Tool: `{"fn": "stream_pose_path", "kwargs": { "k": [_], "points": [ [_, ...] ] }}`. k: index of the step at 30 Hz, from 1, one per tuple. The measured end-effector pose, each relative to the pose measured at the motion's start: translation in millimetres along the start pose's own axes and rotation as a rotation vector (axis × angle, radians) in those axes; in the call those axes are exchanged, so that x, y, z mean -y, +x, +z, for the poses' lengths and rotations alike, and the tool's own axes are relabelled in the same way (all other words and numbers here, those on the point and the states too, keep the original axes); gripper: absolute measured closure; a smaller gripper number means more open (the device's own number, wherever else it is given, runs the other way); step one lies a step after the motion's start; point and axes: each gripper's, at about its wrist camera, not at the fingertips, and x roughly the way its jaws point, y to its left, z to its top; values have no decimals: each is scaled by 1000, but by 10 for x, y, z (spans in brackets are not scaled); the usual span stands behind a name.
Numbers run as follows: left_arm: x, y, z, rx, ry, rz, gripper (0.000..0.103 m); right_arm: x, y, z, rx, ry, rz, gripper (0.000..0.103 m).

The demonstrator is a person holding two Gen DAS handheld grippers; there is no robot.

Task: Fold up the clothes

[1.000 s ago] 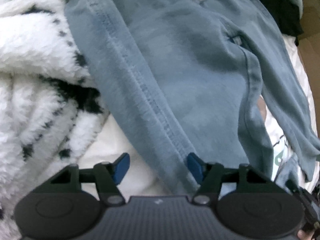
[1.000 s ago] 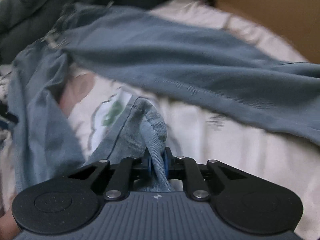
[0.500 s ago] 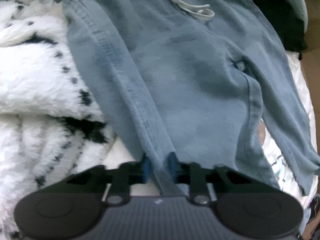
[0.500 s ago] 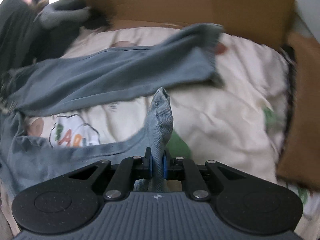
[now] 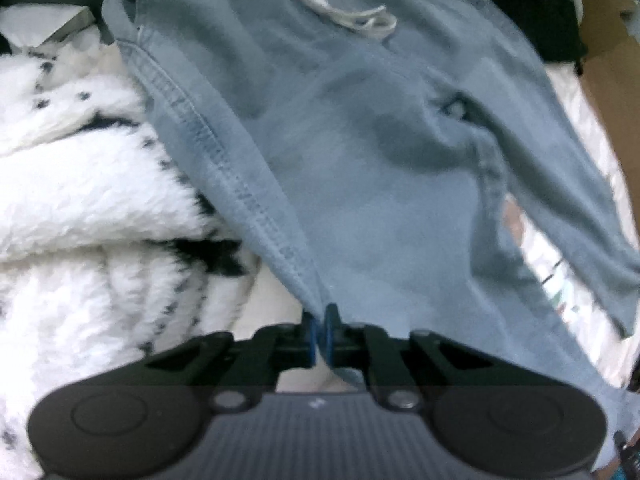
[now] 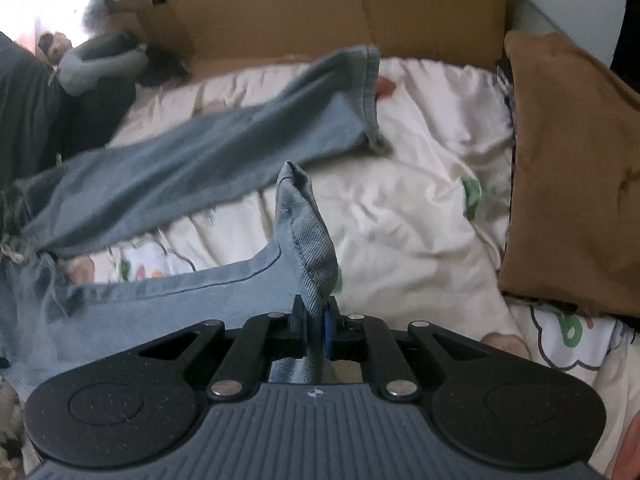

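A pair of light blue denim pants with a white drawstring lies spread on the bed, waistband far from me in the left wrist view. My left gripper is shut on the stitched side seam of the near leg. In the right wrist view the pants stretch across the cream printed sheet, one leg's hem at the far middle. My right gripper is shut on the hem of the other leg, which stands up in a fold above the jaws.
A fluffy white blanket with black spots lies left of the pants. A brown pillow sits at the right, a cardboard panel along the far edge, dark clothes at the far left. The cream sheet lies between.
My left gripper went from open around the seam to shut on it and drew back. My right gripper swung right with the leg hem, pulling that leg out across the sheet.
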Motion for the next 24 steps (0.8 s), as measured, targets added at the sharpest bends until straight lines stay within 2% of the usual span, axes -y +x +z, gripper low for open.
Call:
{"fn": "stream_pose_path", "kwargs": {
  "k": [2,4,5,6,7,9,10,17,24],
  "points": [
    [-29,96,3,-15,2,23,98,47,85,-62,-20,19,-28,82],
    [-47,132,-20,-28,13,40,92,110,110,-110,-21,28,-67,77],
    [-38,137,-25,-36,20,39,91,142,115,-134,-21,29,-86,71],
    [-20,138,-22,-40,28,32,85,188,109,-154,-22,37,-83,66],
    [-7,123,-17,-41,37,20,72,229,93,-186,-24,46,-68,62],
    [11,84,-4,-32,49,6,54,326,87,-269,-47,68,-38,62],
    [15,67,8,-21,48,11,51,359,70,-325,-55,76,-37,62],
    [-25,51,13,-21,36,36,51,593,-51,-717,-111,132,-31,62],
    [-70,68,-46,-33,18,53,51,532,115,-991,-191,69,-8,62]
  ]
}}
